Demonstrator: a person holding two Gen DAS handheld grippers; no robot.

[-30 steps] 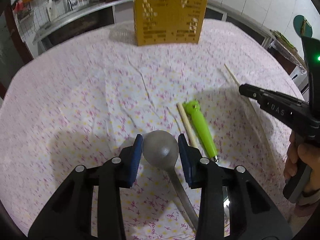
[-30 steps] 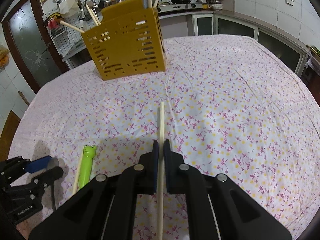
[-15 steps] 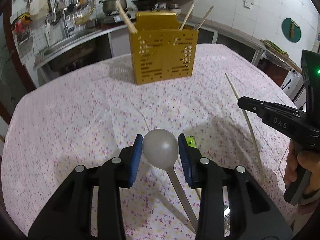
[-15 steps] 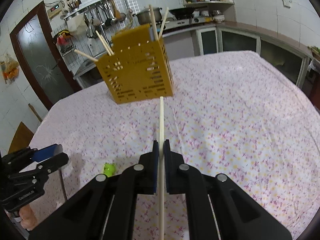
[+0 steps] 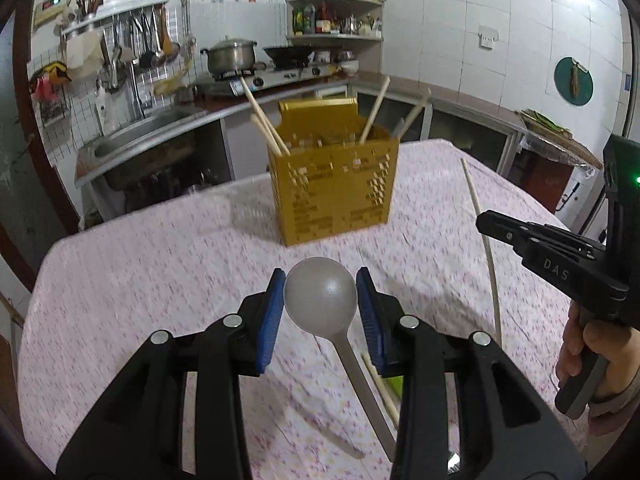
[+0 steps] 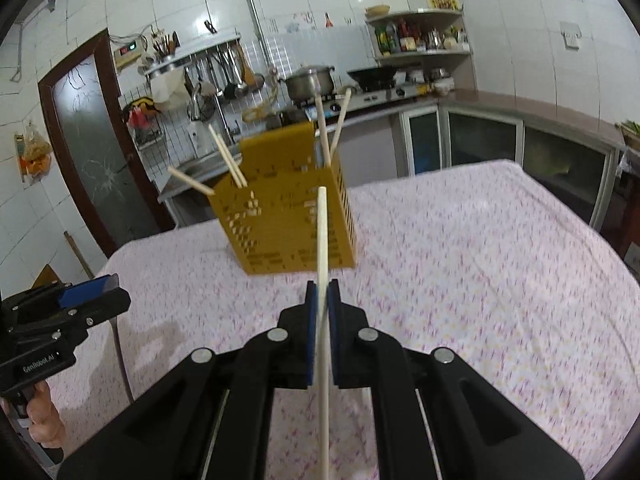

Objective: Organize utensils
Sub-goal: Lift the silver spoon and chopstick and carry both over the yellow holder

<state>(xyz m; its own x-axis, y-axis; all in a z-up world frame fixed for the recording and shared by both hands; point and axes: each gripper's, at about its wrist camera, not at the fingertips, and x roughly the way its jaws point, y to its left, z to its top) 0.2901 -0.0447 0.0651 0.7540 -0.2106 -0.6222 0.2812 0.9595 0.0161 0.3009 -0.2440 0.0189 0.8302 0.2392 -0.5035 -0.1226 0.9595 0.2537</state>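
Two grippers are up over the flowered tablecloth (image 5: 140,280), each with something in it. Nearest on the left side, the left gripper (image 5: 321,304) has its blue pads (image 5: 270,316) partly apart and pressed on either side of the bowl of a grey metal spoon (image 5: 320,294), whose handle slopes back down under the fingers. Below it on the cloth lie a loose chopstick (image 5: 380,384) and a bit of something green (image 5: 394,384). To the right, the right gripper (image 6: 322,320) is pinched tight on a pale chopstick (image 6: 322,240) that sticks forward and up, clear of the table. Farther on, mid-table, stands the yellow perforated utensil holder (image 5: 336,188), well apart from both grippers, with several chopsticks (image 5: 262,118) leaning out of it. Behind is the kitchen counter with a steel pot (image 5: 232,56) on the stove.
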